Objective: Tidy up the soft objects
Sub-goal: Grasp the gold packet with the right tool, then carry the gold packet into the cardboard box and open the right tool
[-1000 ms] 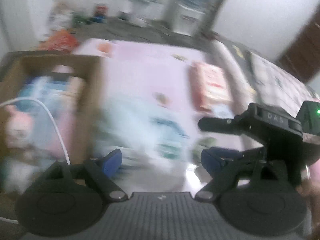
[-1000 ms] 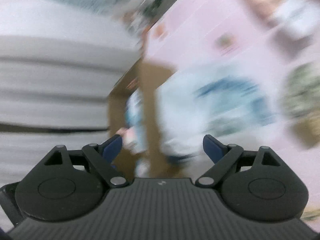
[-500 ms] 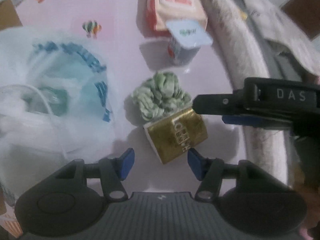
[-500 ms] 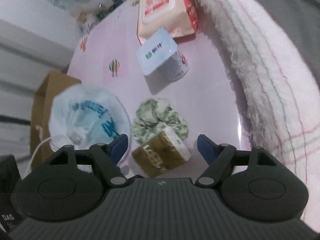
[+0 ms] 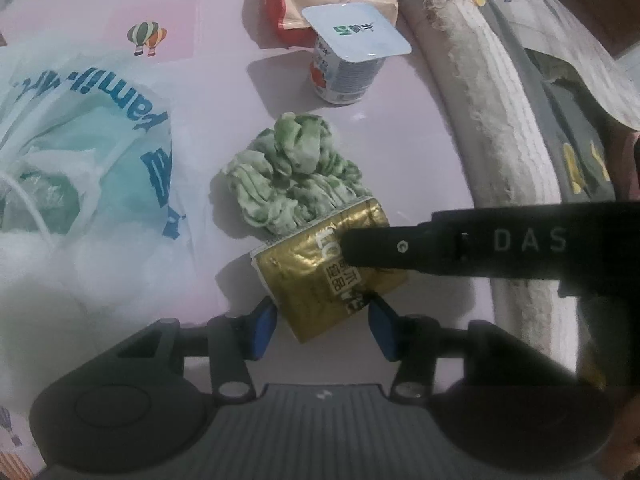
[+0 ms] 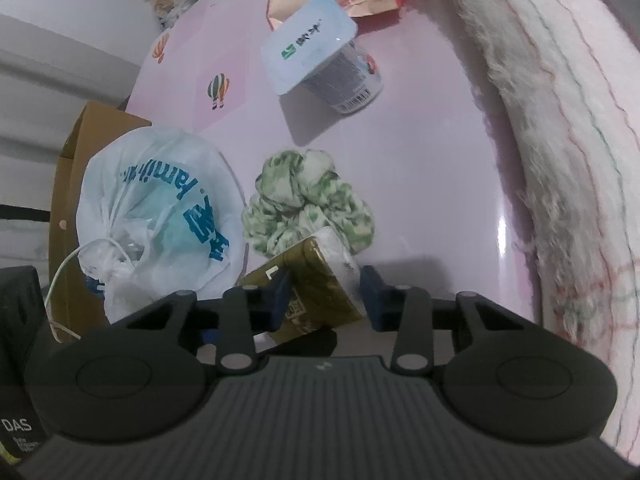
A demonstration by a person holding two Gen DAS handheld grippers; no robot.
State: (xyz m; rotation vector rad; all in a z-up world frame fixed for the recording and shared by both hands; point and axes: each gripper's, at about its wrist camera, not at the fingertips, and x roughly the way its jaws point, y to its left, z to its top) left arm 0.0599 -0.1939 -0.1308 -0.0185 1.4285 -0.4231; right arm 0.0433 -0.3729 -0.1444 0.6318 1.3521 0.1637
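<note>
Gold pack [image 5: 320, 280] on pink worktop [image 5: 400, 128], touching scrunchie [image 5: 292, 176] | both tools dropped onto it within the last second | left hand-held gripper [image 5: 322, 322] released, pads flanking it | right hand-held gripper [image 6: 325, 294] released astride, contact unclear | pick looks imminent; box [image 6: 68, 168] probably its home.

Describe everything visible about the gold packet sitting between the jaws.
The gold packet is a small, soft-looking pack in crinkled, shiny gold wrap with pale printed lettering and a white end face. It lies tilted on the pink tabletop, its far end against the green scrunchie. The left gripper and right gripper both straddle it, jaws open; whether any pad touches it is unclear.
</note>
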